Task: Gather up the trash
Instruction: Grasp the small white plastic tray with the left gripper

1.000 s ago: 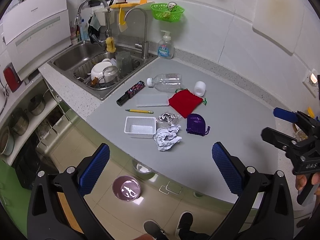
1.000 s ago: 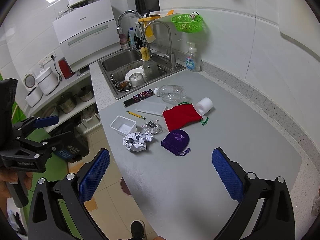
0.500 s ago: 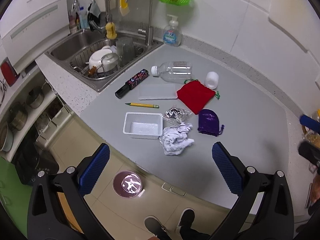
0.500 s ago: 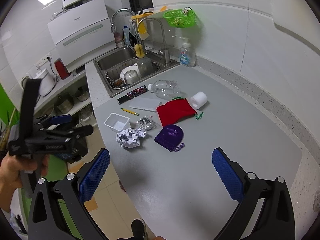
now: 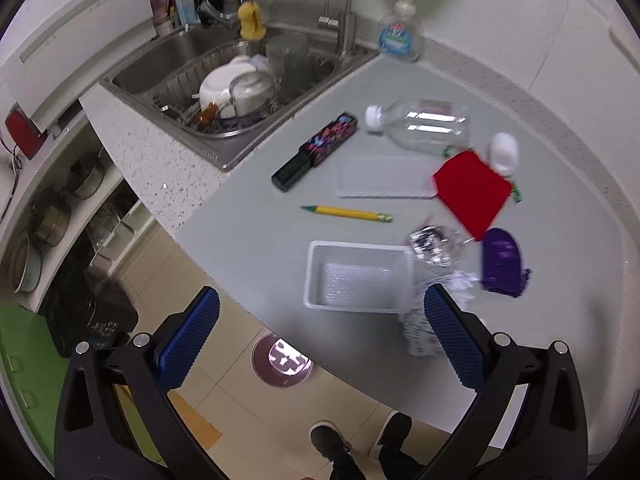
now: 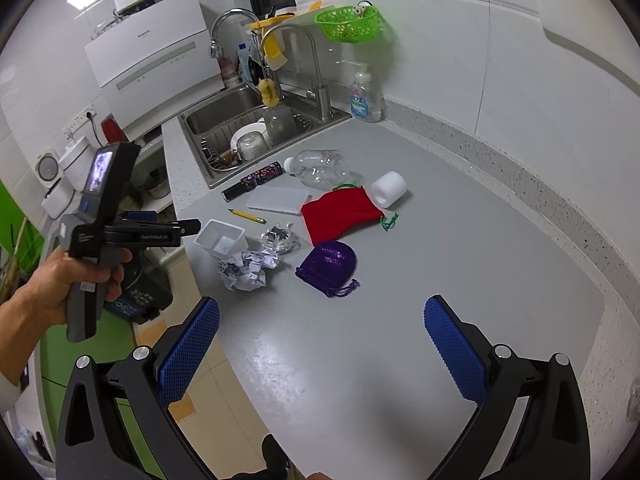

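Beside the white plastic tray near the counter's front edge, the trash is lying in a loose cluster: one crumpled paper ball just in front of the tray, one crinkled foil wrapper touching the tray's right side, and one empty plastic bottle lying well behind the tray toward the sink. The left gripper is hovering released above the tray's front edge, its jaws spread wide and holding nothing; its right pad is overlapping the paper ball in view. The right gripper is hanging released too, well in front of the tray over bare counter. Judging from this, the risk is lying in the crowding: closing on the paper ball could be catching the tray's rim or the foil, nudging either off the nearby edge onto the floor. Also sitting around the tray are two drawstring pouches, one red pouch and one purple pouch, one yellow pencil, one patterned case, one flat white lid and one white roll, which a careless sweep could be grabbing by mistake.
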A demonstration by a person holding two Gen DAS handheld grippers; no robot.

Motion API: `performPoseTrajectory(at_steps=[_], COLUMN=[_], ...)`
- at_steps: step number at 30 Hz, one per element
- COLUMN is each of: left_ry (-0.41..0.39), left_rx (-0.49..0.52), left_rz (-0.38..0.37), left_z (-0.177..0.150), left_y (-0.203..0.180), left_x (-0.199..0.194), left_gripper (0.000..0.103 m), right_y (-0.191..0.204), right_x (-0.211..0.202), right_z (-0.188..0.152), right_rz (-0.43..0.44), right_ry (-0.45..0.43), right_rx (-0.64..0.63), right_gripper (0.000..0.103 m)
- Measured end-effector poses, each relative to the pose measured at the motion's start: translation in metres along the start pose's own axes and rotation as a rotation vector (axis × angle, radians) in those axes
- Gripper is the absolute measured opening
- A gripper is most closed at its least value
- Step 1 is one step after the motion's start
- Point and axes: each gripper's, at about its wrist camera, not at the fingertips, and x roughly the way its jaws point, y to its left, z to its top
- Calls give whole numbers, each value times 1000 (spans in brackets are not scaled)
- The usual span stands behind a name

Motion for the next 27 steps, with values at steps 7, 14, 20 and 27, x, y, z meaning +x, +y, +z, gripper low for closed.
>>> performPoseTrajectory(at_steps=[7, 14, 20, 27], left_ry=[73, 170, 187, 160], left_rx=[-8, -7, -15, -2], left_rz=[2, -23, -66, -102], left_z=[7, 11, 11, 12], left_y=[15, 22, 21, 18], left_x=[38, 75, 85, 78], left_gripper=[90, 58, 10, 2], right_y=[-1, -6, -6, 1], right_x=[10, 19, 25, 32], right_z=[4, 7, 10, 16], right_rz=[-8, -20, -16, 16], right_ry=[24, 44, 58, 51], right_rx=[0, 8, 13, 9], right_gripper=[98, 98, 98, 98])
